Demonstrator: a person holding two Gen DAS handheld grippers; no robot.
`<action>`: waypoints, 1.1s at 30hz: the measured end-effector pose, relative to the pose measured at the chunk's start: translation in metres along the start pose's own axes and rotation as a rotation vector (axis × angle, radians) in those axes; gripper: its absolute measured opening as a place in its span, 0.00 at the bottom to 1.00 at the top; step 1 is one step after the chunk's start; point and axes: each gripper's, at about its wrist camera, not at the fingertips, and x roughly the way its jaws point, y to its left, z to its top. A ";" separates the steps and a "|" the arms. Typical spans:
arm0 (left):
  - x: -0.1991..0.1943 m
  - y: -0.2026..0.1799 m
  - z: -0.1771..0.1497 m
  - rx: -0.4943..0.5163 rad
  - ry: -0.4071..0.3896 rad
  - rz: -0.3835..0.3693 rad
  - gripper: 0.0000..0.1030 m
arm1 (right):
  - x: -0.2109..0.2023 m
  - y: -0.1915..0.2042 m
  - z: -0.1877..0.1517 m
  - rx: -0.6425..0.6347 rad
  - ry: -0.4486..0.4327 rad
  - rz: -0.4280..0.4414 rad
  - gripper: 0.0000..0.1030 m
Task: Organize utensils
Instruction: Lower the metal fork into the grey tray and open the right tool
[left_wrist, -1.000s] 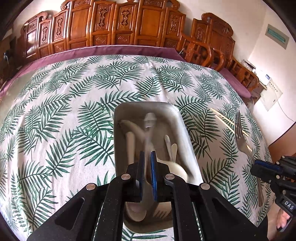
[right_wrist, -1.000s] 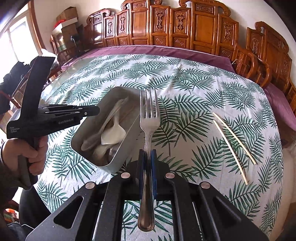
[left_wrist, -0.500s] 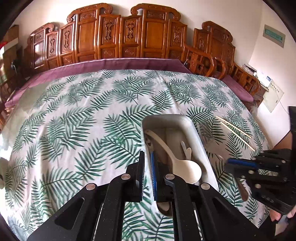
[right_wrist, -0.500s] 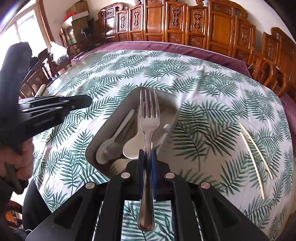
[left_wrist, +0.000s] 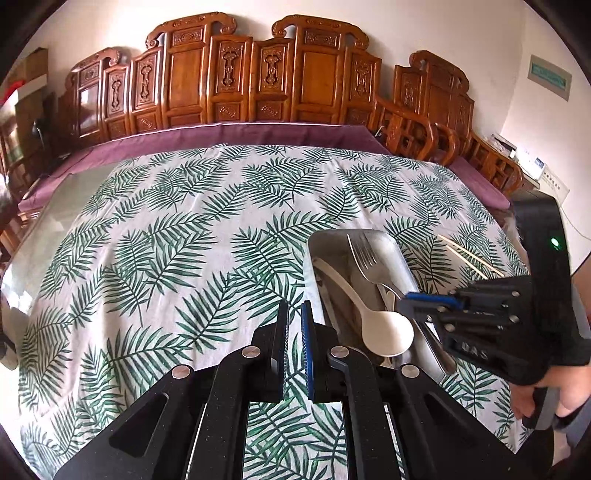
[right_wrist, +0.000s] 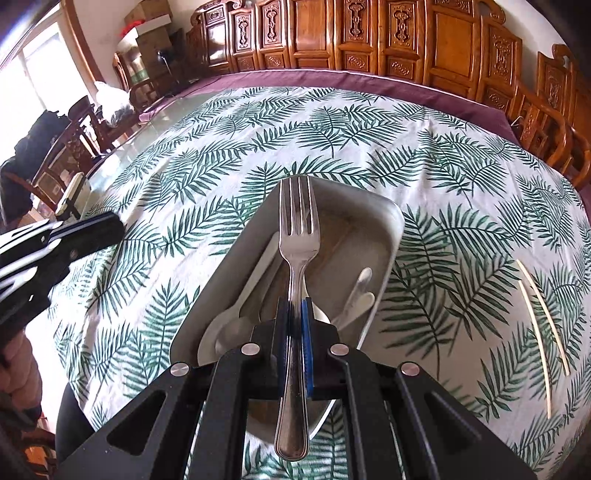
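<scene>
The right claw (right_wrist: 294, 325) is clamped on the stem of a metal fork (right_wrist: 298, 236) and now holds it lengthwise over the metal tray (right_wrist: 384, 236), tines toward the tray's far end; a second ago the fork hung over the counter (right_wrist: 221, 140) just beside the tray's right wall, so it has been carried sideways into line with the tray. The left claw (left_wrist: 293, 325), its jaws nearly together with nothing between them, has drawn back from above the tray to the cloth on its left, which clears the way. Inside the tray lie white plastic spoons (left_wrist: 388, 330) and other pale cutlery; whether the fork touches them cannot be told. The fork looks ready to be lowered and let go, which would leave only the two chopsticks (right_wrist: 543, 295) lying loose near the counter's right edge, well apart from the tray. The likely snag is the fork's handle catching on the tray's near rim.
</scene>
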 end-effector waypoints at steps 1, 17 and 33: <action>0.000 0.001 0.000 -0.001 0.000 0.001 0.06 | 0.002 0.000 0.001 0.004 0.001 0.000 0.08; -0.003 -0.014 -0.003 0.017 0.003 -0.013 0.06 | -0.022 -0.021 0.000 0.034 -0.080 0.010 0.10; 0.032 -0.109 0.008 0.104 0.040 -0.126 0.16 | -0.097 -0.181 -0.065 0.096 -0.107 -0.172 0.14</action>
